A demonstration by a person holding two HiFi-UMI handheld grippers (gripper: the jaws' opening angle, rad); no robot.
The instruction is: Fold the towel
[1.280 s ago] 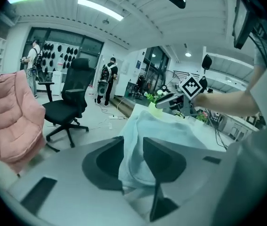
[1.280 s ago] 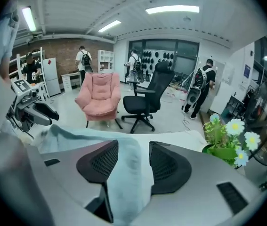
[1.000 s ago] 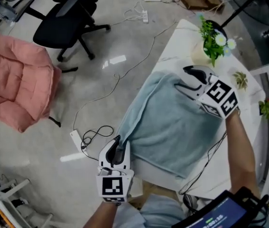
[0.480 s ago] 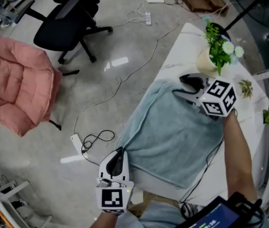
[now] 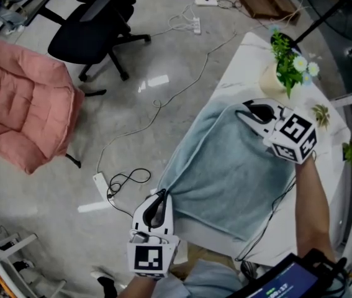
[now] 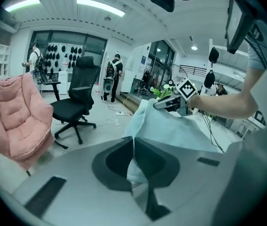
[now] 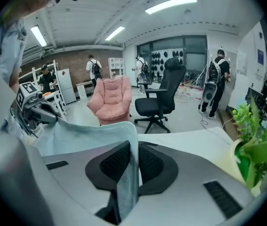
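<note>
Pale blue-green cloth sat pinched in both tongs: the left tongs (image 5: pixel 159 198) were clamped on the near corner of the towel (image 5: pixel 225 172), and the right tongs (image 5: pixel 248 112), whose jaws had just been closing, held its far edge between the pads. The towel lay spread across the white desk (image 5: pixel 241 61) and draped over its left edge. A potted plant (image 5: pixel 287 64) stood on the desk just beyond the right tongs, while a pink cushioned chair (image 5: pixel 23 104) and a black office chair (image 5: pixel 95 23) stood well apart
</note>
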